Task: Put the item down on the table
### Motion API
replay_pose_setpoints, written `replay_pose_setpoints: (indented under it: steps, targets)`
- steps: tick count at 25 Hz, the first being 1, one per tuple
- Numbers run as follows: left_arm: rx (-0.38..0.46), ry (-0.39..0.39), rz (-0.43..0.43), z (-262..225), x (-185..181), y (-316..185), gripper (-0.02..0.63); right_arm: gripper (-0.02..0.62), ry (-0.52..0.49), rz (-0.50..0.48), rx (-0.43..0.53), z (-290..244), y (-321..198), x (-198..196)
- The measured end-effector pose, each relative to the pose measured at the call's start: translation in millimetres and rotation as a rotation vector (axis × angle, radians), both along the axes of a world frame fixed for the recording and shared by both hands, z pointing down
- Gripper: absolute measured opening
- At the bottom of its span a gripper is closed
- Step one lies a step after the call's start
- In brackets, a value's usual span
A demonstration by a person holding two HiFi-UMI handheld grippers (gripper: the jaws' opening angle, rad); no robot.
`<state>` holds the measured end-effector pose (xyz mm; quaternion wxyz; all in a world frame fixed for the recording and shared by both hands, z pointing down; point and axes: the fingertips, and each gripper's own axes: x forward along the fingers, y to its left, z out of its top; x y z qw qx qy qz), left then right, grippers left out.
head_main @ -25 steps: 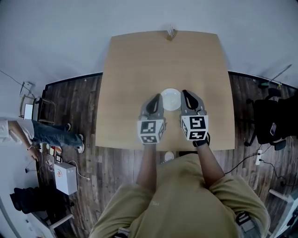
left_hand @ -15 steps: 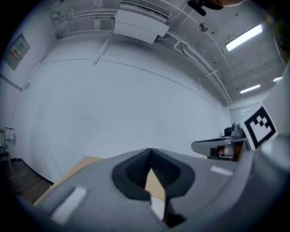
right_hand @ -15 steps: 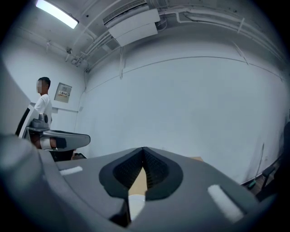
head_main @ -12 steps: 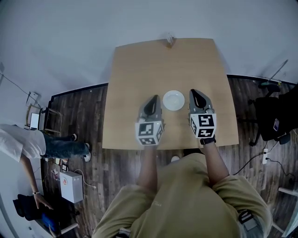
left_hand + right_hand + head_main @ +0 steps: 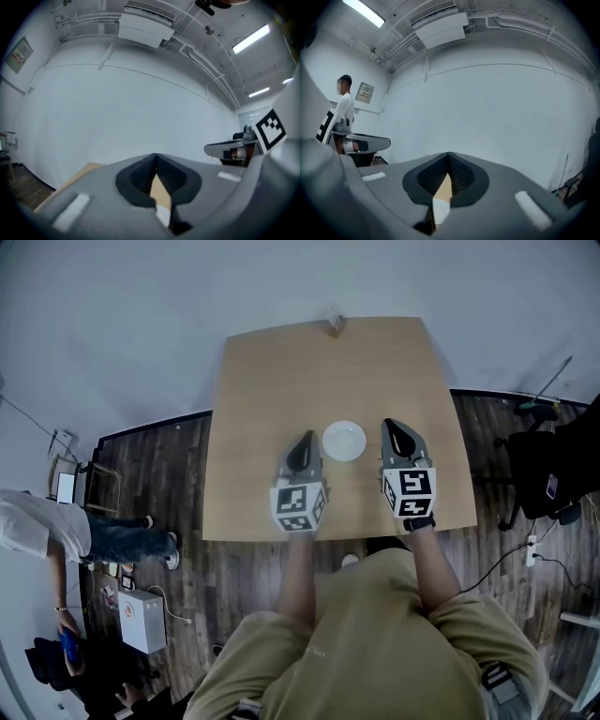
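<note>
A small white bowl [image 5: 344, 441] sits on the light wooden table [image 5: 281, 371], near its middle. My left gripper [image 5: 306, 439] hovers just left of the bowl with its jaws closed tip to tip and nothing in them. My right gripper [image 5: 392, 425] is just right of the bowl, also shut and empty. Neither touches the bowl. In the left gripper view the gripper [image 5: 156, 155] points over the table, and a sliver of the bowl [image 5: 163, 214] shows below the closed tips. The right gripper view shows that gripper [image 5: 448, 153] and the bowl [image 5: 440, 208] the same way.
A small object [image 5: 334, 320] stands at the table's far edge. A person [image 5: 56, 531] stands on the dark wood floor at the left, near a white box [image 5: 142, 620]. A black chair [image 5: 562, 474] and cables are at the right. A plain wall lies beyond the table.
Both grippers have drawn outward from the bowl, the right one more, so gaps show on both sides. The bowl stays put. The person at the left has shifted.
</note>
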<state>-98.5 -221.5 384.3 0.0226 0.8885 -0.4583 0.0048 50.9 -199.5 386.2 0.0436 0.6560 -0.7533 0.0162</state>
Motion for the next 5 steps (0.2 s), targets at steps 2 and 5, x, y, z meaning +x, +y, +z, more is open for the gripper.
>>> replay_pose_setpoints:
  steps: [2, 5]
  targets:
    - [-0.004, 0.000, -0.004, 3, 4, -5, 0.002, 0.006, 0.000, -0.002, -0.004, 3, -4, 4]
    - [-0.012, -0.009, -0.001, 10, 13, -14, 0.002, 0.006, -0.002, 0.000, -0.009, 8, -11, 10]
